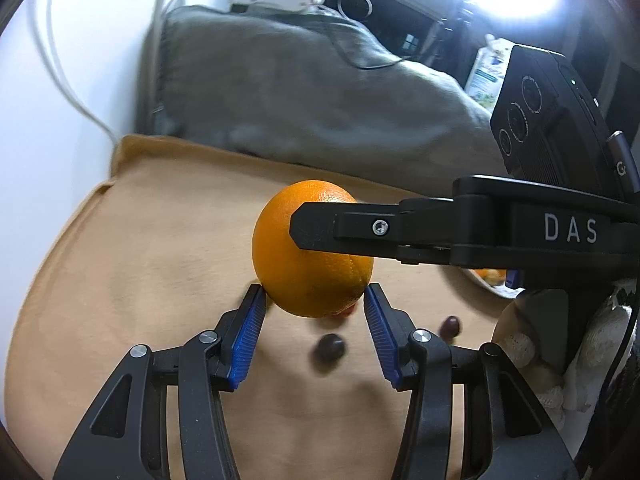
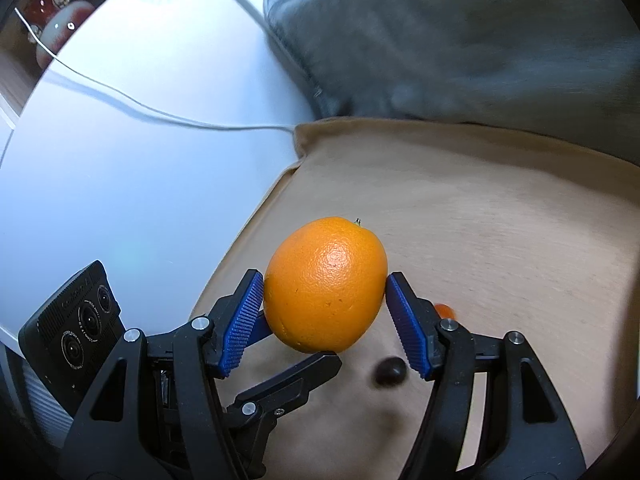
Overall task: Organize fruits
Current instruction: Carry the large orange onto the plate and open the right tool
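A large orange [image 1: 308, 252] hangs above the tan cloth [image 1: 140, 280]. In the left wrist view my left gripper [image 1: 314, 300] has its blue pads touching the orange's lower sides. My right gripper's black finger [image 1: 340, 228] crosses the orange from the right. In the right wrist view the same orange [image 2: 324, 284] sits between the blue pads of my right gripper [image 2: 324, 292], and the left gripper's finger [image 2: 296, 380] reaches under it. Two dark grapes [image 1: 330, 350] [image 1: 450, 326] lie on the cloth; one shows in the right wrist view [image 2: 390, 370].
A grey cushion [image 1: 300, 80] lies behind the cloth. White cables [image 2: 160, 116] run over the white table [image 2: 120, 180]. A small orange-red fruit [image 2: 444, 311] lies on the cloth. A plate edge with fruit [image 1: 490, 278] shows at right behind the gripper.
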The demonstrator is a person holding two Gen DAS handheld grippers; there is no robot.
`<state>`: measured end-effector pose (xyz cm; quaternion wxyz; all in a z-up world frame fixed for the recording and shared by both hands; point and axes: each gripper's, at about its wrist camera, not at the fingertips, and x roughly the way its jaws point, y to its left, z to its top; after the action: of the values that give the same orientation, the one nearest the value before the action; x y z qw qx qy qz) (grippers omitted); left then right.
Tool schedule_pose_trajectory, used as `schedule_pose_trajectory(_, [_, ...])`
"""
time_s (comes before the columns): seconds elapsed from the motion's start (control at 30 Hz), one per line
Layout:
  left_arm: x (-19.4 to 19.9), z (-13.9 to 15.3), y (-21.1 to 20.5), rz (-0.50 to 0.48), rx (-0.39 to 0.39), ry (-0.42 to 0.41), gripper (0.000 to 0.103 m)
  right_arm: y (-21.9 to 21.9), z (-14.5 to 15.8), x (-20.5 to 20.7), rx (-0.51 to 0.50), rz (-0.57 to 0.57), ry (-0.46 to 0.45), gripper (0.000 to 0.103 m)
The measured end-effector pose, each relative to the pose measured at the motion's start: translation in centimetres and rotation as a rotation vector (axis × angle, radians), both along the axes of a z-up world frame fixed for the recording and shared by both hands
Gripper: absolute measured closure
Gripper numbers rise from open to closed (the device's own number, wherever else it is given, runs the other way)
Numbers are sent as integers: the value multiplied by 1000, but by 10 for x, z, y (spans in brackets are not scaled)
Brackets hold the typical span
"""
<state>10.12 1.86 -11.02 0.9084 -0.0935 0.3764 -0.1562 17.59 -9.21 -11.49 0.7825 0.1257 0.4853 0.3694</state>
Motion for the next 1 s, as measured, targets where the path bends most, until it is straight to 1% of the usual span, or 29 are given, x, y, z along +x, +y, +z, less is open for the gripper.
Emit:
schedule_pose_trajectory(0.27, [-6,14,-44,-73,14,-31,53,-53,14,-13,16,-81,-35,36])
schedule_pose_trajectory(0.5, [-4,18,-82,-139,13,-38,53,-96,20,-21,13,-142,-48,36])
schedule_pose_trajectory(0.8, [4,17,-132,-222,11,-31,53,-154,19,-21,13,-232,-39,36])
schedule_pose_trajectory(1.0, [14,12,-159,-268,11,-12,53,-180,11,-16,6,-281,-20,36])
